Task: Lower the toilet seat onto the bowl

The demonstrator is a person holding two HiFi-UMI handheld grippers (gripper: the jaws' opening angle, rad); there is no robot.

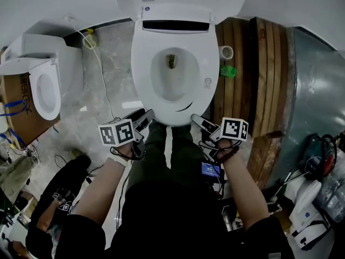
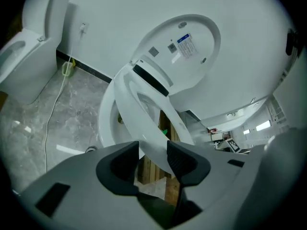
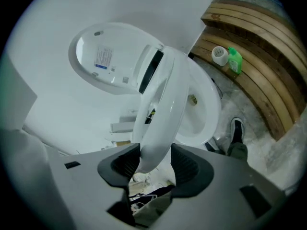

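L gripper (image 1: 144, 118) + R gripper (image 1: 200, 123) clamped on front rim of toilet seat (image 3: 164, 119); seat part-lowered.
Jaws on both stand fairly wide, rim between pads, contact apparent both sides. In head view, L sits at approx. 7 o'clock of rim, R at 5 o'clock, equally near. Seat long axis runs 6–12 o'clock, rear end at 12; seat is tilted, clear above bowl (image 3: 211, 107). Est. remaining travel: straight down, both hands level.
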